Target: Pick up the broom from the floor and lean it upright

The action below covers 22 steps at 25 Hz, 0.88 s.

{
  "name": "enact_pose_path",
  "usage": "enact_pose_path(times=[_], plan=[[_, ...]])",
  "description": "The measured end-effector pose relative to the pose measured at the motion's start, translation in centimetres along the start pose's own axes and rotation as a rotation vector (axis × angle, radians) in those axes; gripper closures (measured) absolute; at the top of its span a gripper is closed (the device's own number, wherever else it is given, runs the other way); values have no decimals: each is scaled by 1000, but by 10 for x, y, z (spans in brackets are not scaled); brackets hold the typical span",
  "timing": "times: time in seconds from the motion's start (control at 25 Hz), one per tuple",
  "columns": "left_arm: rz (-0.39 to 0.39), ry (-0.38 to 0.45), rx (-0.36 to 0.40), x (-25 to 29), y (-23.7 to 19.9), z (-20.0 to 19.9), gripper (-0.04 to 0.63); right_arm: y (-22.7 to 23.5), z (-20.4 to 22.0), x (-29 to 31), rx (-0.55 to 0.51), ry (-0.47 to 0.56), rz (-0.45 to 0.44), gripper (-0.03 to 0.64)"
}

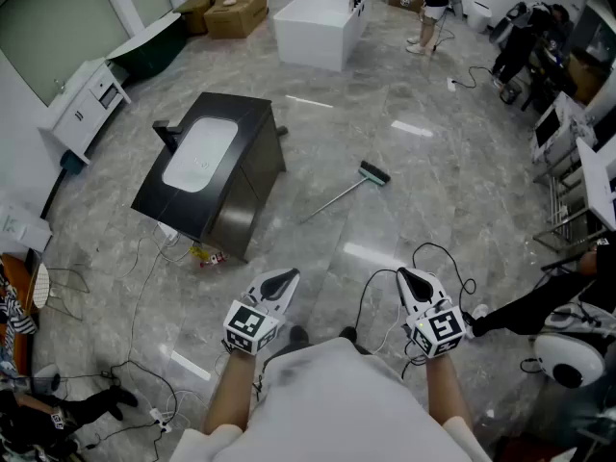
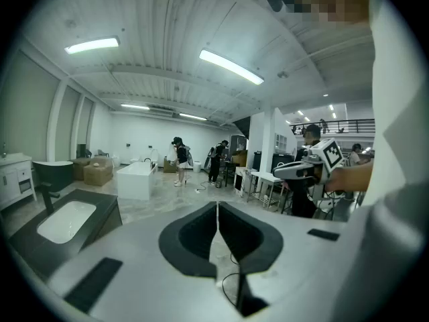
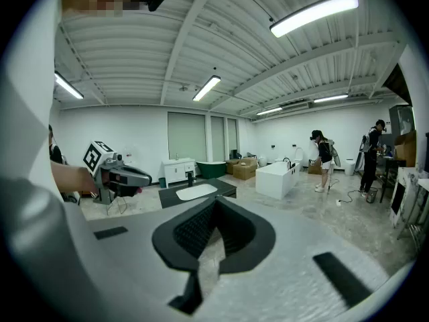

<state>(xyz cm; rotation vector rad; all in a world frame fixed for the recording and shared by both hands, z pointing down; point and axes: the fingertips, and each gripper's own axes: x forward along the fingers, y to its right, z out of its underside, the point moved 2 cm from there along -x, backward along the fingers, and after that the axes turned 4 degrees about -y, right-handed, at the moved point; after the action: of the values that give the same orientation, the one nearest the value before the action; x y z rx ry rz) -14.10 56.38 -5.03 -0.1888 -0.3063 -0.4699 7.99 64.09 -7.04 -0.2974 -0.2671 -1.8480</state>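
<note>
Head view, nearest: left gripper (image 1: 286, 277) and right gripper (image 1: 408, 277) side by side, held low over grey marble floor (image 1: 452, 191), pointing slightly down. Left gripper view: jaws pressed together, nothing between. Right gripper view: same, pads closed tight, empty. Black cable (image 1: 445, 254) looped on floor just right of right gripper. Farther: broom (image 1: 344, 198) flat on floor, well apart from both grippers, bristle head at far-right end, handle running near-left. Left of broom: black vanity cabinet (image 1: 255, 173) with white basin. Farthest: white bathtub (image 1: 322, 22), cardboard boxes (image 1: 234, 8), standing person (image 1: 430, 8).
</note>
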Motion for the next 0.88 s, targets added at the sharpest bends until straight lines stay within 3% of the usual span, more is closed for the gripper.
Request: enact_pose_path(times=[0.88], plan=[[-45, -14, -6, 45, 40, -7, 583, 58, 17, -24, 21, -2, -43, 617]])
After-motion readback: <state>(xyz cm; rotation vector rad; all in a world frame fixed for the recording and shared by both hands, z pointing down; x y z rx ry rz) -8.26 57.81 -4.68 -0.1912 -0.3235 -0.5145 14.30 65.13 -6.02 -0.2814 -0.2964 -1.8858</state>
